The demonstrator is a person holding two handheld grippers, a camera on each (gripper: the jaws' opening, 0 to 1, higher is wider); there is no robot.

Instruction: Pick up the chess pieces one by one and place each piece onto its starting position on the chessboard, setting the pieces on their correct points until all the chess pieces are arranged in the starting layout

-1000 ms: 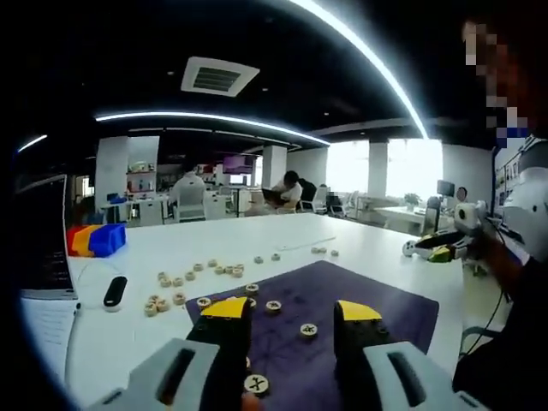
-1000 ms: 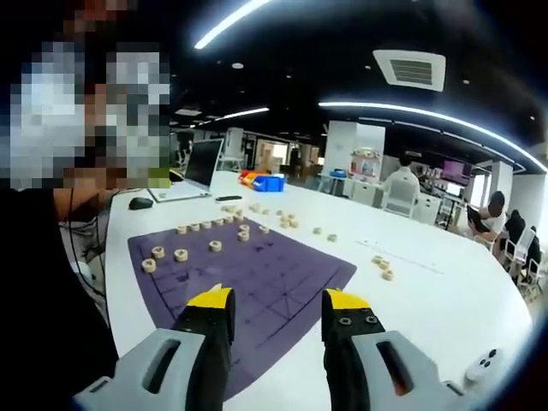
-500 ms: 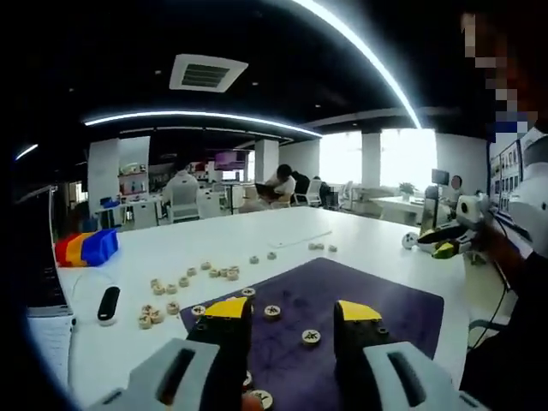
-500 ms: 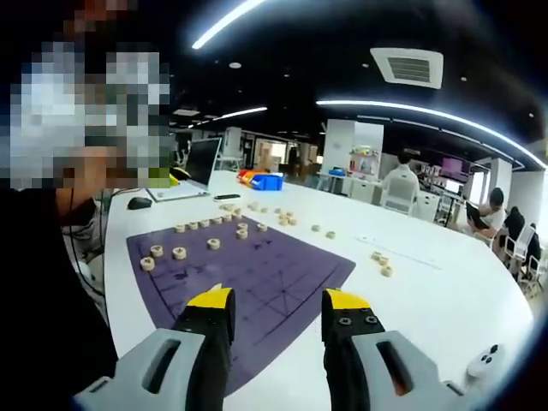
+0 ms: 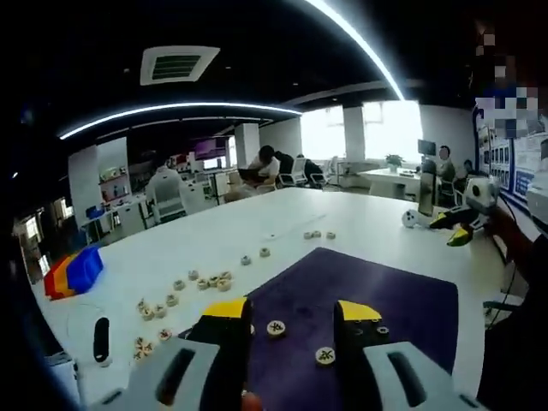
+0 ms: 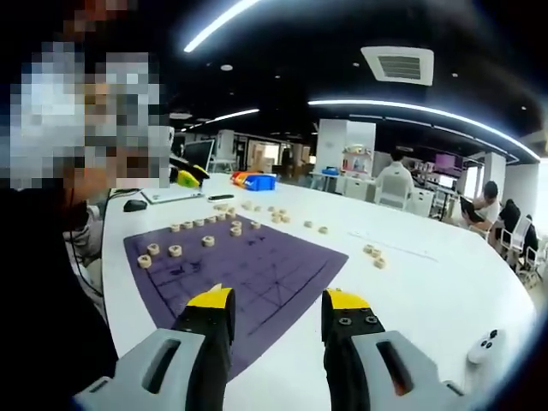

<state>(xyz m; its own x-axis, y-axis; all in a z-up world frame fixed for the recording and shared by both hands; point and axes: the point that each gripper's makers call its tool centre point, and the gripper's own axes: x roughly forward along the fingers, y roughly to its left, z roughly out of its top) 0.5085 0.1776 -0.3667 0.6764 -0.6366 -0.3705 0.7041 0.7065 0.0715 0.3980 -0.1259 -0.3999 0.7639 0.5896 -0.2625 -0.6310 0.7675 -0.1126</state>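
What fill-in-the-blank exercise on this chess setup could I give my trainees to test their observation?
1. The chessboard is a flat ____ mat on the white table.
2. The round wooden chess pieces on the mat lie ____.
3. The jaws of the right gripper stand ____, with nothing between them.
4. The stacked plastic bins are red, yellow and ____.

Missing words: purple; flat; open; blue

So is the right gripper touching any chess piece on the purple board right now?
Apart. In the right gripper view, the open right gripper holds nothing; the chess pieces sit far across the purple board.
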